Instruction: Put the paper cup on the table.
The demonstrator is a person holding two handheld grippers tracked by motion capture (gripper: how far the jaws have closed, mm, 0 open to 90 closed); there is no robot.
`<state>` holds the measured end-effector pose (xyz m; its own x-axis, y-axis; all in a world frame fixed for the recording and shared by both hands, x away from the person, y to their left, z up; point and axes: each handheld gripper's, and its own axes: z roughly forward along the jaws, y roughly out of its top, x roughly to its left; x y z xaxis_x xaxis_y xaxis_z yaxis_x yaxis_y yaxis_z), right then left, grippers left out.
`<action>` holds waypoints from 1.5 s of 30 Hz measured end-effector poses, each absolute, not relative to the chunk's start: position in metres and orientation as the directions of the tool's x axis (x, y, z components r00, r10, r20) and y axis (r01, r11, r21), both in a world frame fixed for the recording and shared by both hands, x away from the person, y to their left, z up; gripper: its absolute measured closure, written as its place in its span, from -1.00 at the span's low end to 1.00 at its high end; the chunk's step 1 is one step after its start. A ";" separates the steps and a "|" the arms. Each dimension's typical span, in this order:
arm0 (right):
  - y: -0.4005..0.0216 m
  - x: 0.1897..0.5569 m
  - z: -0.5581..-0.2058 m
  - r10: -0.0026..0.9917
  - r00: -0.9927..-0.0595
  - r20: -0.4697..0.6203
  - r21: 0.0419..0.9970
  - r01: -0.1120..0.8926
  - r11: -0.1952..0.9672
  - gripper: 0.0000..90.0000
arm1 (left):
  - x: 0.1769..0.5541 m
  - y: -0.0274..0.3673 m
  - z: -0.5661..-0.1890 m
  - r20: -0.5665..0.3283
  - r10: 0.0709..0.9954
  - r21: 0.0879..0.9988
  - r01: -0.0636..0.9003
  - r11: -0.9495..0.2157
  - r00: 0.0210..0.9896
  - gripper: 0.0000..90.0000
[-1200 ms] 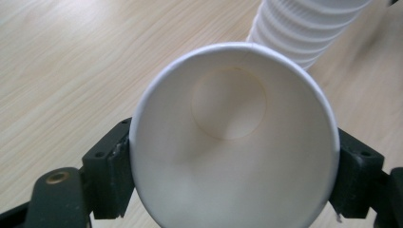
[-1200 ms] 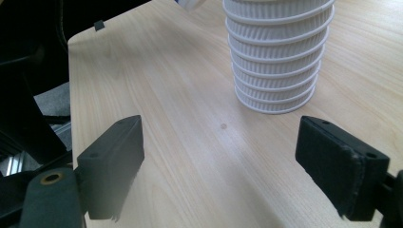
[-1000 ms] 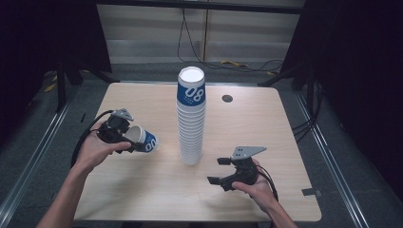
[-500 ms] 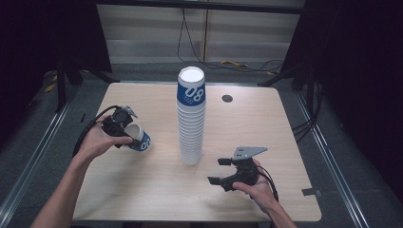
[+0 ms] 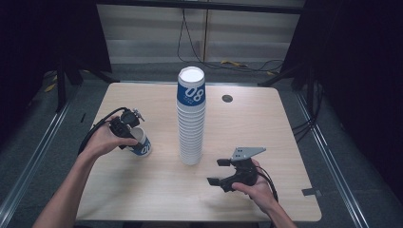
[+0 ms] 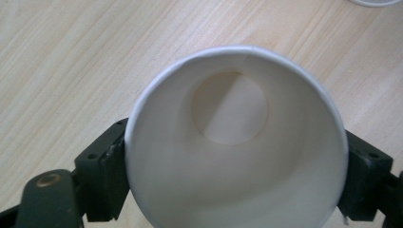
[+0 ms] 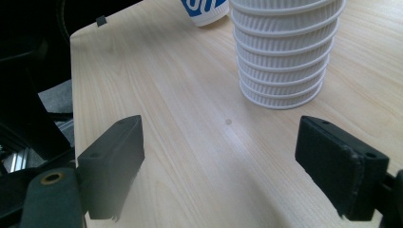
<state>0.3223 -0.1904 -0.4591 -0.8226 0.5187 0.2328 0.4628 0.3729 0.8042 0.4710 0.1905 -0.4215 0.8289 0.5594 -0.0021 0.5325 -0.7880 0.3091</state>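
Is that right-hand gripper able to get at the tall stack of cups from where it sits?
Probably yes: the right gripper stands open and empty, with bare table between it and the cup stack.

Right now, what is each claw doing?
Left claw: closed on a single paper cup.
Right claw: open, holding nothing, near the cup stack.

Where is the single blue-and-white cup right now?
In the high view, the single cup sits clamped in the left gripper, left of the cup stack.
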 end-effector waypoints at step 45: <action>-0.193 0.324 -0.458 0.534 -0.817 0.220 0.802 0.462 0.378 -0.62 | 0.458 0.212 -0.447 0.027 0.618 0.435 0.547 -0.715 0.786 -0.63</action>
